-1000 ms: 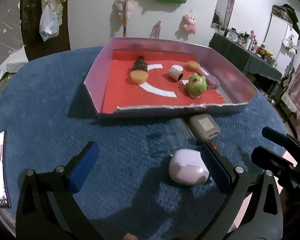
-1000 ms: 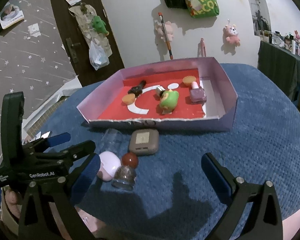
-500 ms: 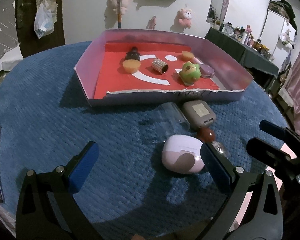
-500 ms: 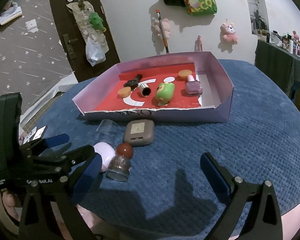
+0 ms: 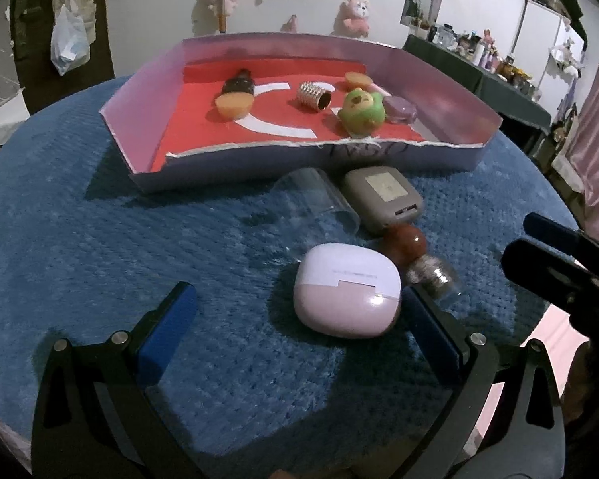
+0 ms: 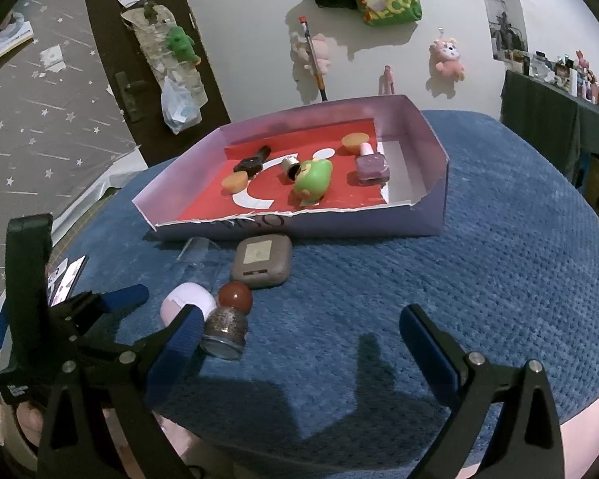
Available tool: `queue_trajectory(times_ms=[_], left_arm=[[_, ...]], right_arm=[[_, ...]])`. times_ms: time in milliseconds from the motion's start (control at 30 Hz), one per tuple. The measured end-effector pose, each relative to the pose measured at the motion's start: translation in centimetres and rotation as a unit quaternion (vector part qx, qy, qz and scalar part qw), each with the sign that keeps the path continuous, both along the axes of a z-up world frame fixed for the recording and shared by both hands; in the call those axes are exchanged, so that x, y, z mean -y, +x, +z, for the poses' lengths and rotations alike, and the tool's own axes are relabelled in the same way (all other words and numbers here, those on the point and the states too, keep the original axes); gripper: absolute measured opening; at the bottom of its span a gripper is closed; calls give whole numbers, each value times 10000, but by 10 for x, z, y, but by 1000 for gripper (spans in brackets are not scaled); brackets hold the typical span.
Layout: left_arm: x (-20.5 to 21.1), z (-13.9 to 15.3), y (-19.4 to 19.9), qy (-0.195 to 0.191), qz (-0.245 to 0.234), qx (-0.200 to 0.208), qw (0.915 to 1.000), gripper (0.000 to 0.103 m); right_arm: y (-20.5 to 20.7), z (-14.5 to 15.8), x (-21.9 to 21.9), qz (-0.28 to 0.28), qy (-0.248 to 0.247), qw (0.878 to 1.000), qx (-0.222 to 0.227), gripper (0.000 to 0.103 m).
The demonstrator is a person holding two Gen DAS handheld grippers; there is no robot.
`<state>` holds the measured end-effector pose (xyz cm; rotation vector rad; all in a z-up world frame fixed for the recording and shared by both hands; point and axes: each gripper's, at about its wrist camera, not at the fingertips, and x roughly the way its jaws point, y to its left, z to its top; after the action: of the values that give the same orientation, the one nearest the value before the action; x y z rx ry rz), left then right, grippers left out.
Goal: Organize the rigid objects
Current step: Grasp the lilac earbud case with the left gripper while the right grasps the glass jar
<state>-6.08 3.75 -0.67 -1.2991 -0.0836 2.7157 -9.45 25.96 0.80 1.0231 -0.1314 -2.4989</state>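
The pink earbud case [image 5: 347, 289] lies on the blue carpet [image 5: 139, 239], in front of the shallow purple tray [image 5: 439, 155] and outside of it. The left gripper [image 5: 297, 315] is low over the carpet with its two blue fingers spread wide apart; the case sits between them, very close to the right finger [image 5: 427, 327], but whether they touch I cannot tell. The left finger is well apart from the case.

Behind the case, toward the tray, lies a clear plastic cup [image 5: 319, 203] on its side, and beside it a grey-brown square case [image 5: 383, 195], which is just in front of the tray's front wall. Between the grey-brown case and the pink case is a small bottle with a round red-brown cap [image 5: 405, 239] and a glittery glass body [image 5: 435, 275], lying next to the pink case.

Inside the tray, on its red floor, are a green toy figure [image 5: 359, 111], a ribbed silver cap [image 5: 313, 95], two orange pieces [image 5: 233, 105], a dark small bottle [image 5: 239, 82] and a purple nail polish bottle [image 6: 372, 163].

The right gripper [image 6: 299, 331] is also open wide, holding nothing, over bare carpet to the right of the glittery bottle; its left finger [image 6: 181, 331] is just beside that bottle.
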Motion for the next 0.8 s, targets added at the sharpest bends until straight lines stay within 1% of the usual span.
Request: queue_trajectory(times_ms=[200,400,467,533,633,700,800], left_arm=[[-6,-3,-5,-238,95,-83,9996,103],[8,-4,-5,-242,327,-146,9991,103],[16,-4,-4,-236,402,-166,9988,103],[23,-4,-2,-232,429,-187,9986,103],[32,-5,-1,-217,438,-206,9986,103],[35,-4,0,-167,452,-228,9986,103],[42,-4,0,-115,507,-258,9983,103]], right_arm=[[-2,-3,-2,-44,25,10000,40,101],[-3,-7,6,-15,194,9998,-47,101],[1,-10,12,68,271,9995,-178,101],[5,-11,18,177,362,9985,-363,97],[14,-17,30,298,505,9961,-652,96],[20,-20,35,354,559,9944,-826,92],[32,-22,47,389,806,9879,-1265,89]])
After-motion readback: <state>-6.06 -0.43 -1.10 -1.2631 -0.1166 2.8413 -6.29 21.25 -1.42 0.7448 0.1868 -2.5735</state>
